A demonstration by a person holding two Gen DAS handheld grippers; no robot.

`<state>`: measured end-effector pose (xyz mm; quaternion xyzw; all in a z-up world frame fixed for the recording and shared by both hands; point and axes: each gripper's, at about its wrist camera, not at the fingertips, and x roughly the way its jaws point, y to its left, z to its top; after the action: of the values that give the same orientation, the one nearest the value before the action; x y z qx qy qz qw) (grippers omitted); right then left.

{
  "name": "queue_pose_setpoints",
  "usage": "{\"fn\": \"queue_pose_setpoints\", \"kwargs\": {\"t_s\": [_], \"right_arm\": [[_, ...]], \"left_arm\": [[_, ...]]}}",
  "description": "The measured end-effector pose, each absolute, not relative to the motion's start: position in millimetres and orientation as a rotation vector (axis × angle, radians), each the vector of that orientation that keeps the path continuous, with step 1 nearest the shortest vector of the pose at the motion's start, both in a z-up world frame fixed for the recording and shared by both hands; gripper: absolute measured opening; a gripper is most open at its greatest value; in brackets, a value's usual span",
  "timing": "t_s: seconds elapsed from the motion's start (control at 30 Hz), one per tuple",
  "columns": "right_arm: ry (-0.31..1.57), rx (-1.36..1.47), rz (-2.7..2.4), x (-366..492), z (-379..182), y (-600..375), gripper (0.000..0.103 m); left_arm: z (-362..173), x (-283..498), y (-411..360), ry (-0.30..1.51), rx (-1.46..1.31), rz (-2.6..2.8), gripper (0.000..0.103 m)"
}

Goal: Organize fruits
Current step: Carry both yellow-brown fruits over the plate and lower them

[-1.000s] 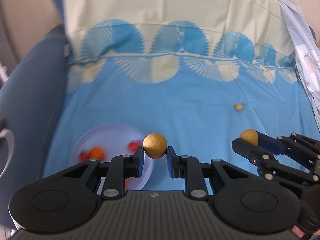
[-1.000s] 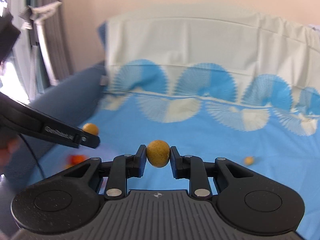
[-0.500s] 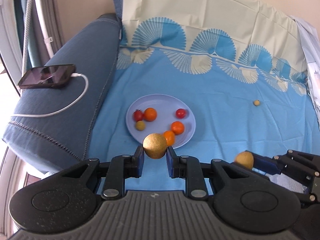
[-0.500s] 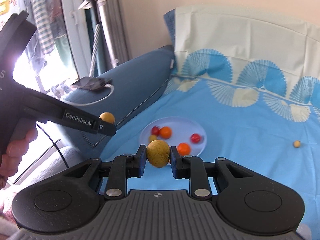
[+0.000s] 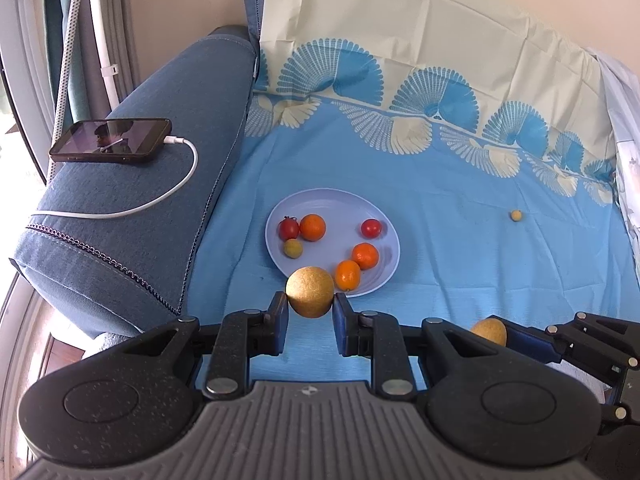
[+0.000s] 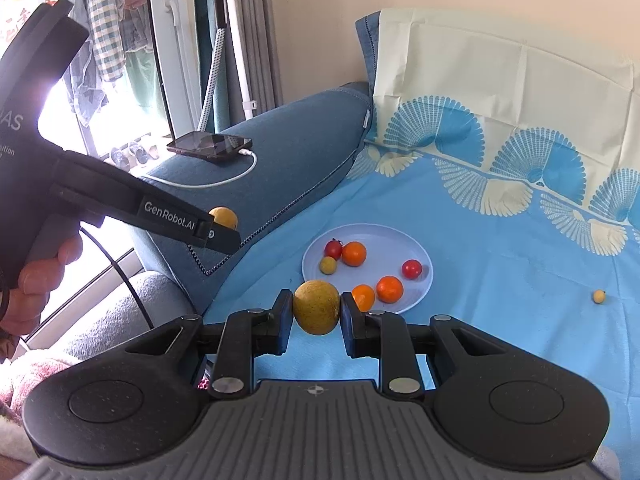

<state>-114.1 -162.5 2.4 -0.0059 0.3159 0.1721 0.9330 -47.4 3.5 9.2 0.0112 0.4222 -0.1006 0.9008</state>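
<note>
On the left, the sofa arm (image 5: pixel 132 216) has a phone (image 5: pixel 110 141) lying on it, plugged into a white cable (image 5: pixel 160 200). It plays no part in the job.

Next comes the left gripper (image 5: pixel 309 312). It is squeezed tight on a round yellow-brown fruit (image 5: pixel 309 296), which sits right between its two pads. Straight ahead of this fruit and a bit lower is the plate (image 5: pixel 320 202), resting on the blue sheet (image 5: pixel 460 248). The near rim of the plate looks just beyond the held fruit. So I think the left gripper is the closer one and only has to go forward and down a little.

The plate already holds six small fruits: three orange ones, two red ones and one small yellow one. There is bare room in the middle and at the far side.

Further right is the right gripper (image 6: pixel 316 316). It is also squeezed tight on its own yellow-brown fruit (image 6: pixel 316 307). From its view, the plate lies ahead and a little to the right. It seems to hang further back from the plate than the left one.

Far to the right, one tiny yellow fruit (image 5: pixel 516 215) lies alone on the sheet, well apart from the plate.
</note>
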Motion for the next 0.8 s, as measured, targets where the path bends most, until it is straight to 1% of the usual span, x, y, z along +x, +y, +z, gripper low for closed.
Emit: {"fn": "queue_pose_setpoints", "kwargs": {"t_s": [0.27, 0.47, 0.8], "right_arm": [[0.670, 0.005, 0.334, -93, -2, -167, 0.026], [0.672, 0.013, 0.308, -63, -6, -173, 0.026], [0.721, 0.025, 0.257, 4, -38, -182, 0.026]], "left_arm": [[7, -29, 4, 0.874, 0.024, -0.185, 0.026], [0, -1, 3, 0.890, 0.029, -0.170, 0.026], [-29, 63, -11, 0.952, 0.064, -0.140, 0.026]]}}
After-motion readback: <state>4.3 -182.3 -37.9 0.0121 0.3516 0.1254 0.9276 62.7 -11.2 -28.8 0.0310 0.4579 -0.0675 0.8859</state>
